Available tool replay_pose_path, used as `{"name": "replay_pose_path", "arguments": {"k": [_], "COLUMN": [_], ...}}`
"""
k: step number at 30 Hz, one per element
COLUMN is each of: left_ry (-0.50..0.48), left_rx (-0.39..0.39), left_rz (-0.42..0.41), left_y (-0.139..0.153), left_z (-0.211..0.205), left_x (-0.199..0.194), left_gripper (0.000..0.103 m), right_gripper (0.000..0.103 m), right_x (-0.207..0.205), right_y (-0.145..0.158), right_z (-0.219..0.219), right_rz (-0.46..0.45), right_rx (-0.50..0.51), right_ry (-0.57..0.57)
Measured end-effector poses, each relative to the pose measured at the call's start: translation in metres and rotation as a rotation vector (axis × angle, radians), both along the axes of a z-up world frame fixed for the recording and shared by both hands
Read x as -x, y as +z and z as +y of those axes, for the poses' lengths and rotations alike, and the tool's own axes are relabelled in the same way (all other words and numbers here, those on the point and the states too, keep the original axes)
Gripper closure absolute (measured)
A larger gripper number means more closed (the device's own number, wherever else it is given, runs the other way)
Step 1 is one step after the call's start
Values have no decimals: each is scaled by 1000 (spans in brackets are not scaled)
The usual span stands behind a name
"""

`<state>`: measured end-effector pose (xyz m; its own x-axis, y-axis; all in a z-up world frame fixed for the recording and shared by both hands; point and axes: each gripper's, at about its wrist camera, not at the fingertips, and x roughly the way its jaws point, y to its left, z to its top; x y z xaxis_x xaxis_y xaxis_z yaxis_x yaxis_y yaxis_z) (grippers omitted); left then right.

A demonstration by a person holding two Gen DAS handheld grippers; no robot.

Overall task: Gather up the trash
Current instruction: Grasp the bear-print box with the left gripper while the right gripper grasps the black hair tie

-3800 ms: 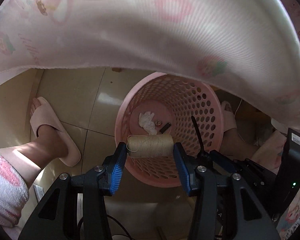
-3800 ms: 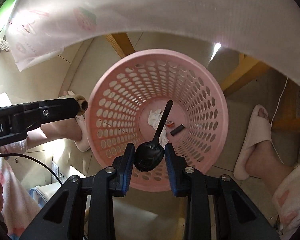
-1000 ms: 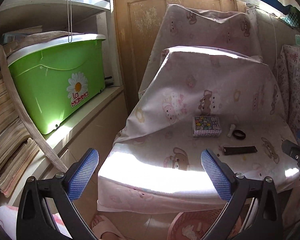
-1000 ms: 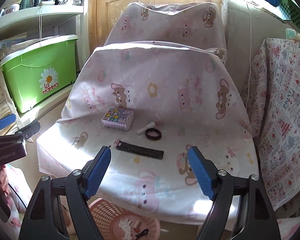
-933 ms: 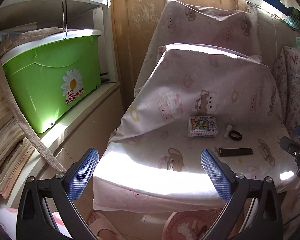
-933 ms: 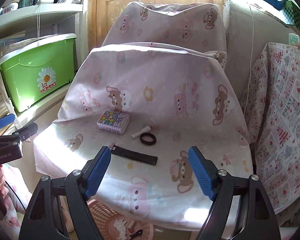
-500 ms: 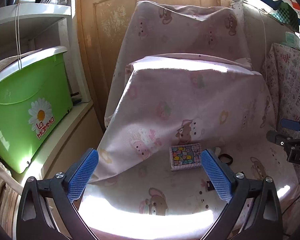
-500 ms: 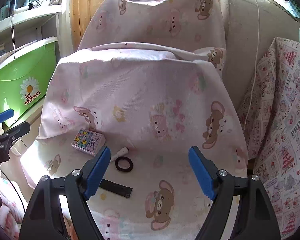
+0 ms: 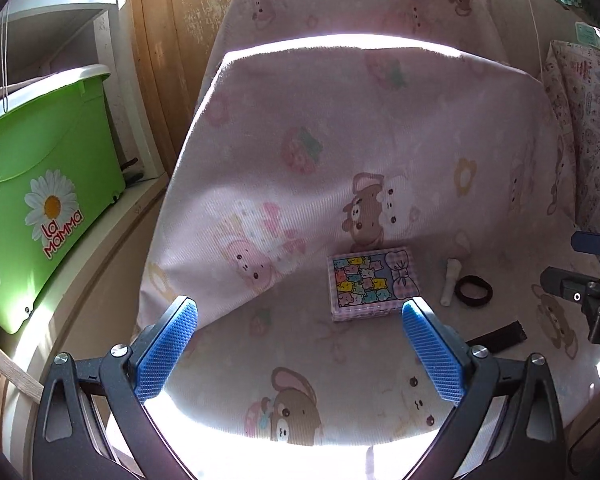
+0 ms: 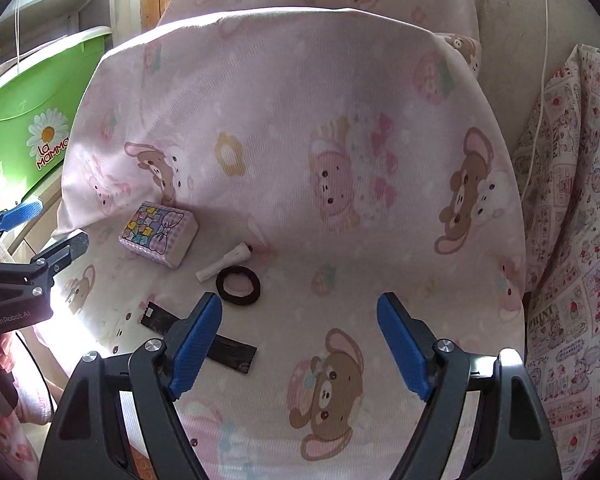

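A chair (image 10: 300, 120) draped in a pink bear-print sheet fills both views, with a green bin (image 9: 40, 184) set on a ledge to its left. On the seat, four small things are left to be collected: a patterned box (image 10: 160, 236), a black strip (image 10: 228, 350), a black ring (image 10: 238, 282) and a small white stick (image 10: 224, 262). The stick is seen just beside the ring, possibly touching it; the box lies a little apart to the left, and the strip nearer the front edge.

The right gripper (image 10: 300, 336) is held above the seat, jaws spread wide and empty, its left finger overlapping the strip in view. The left gripper (image 9: 300, 344) is likewise spread and empty, with the box just beyond its right pad.

Several slips are likely. The loose sheet could be pinched along with the flat strip, dragging the other pieces. The stick could be knocked away if the ring is taken first. The box may be too broad if approached across its long side.
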<state>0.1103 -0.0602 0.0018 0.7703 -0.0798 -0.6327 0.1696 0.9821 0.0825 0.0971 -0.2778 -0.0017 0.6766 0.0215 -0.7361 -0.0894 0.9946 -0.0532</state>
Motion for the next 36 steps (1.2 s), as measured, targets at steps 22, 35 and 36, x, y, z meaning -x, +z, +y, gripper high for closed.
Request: {"name": "replay_pose_path", "arguments": {"k": [22, 35, 36], "left_ry": [-31, -20, -21], "left_rx": [103, 118, 114], "left_rz": [173, 199, 200], "left_y": [-36, -28, -28], "left_z": [-27, -47, -50], "left_x": [-45, -91, -93], "left_gripper": [1, 3, 4], "right_gripper": [21, 21, 21], "right_x": [-12, -11, -11], "right_y": [-12, -16, -17], "right_z": [3, 1, 1], "right_rz": [18, 31, 33], "right_rx": [18, 24, 25], "right_ry": [-32, -28, -30]}}
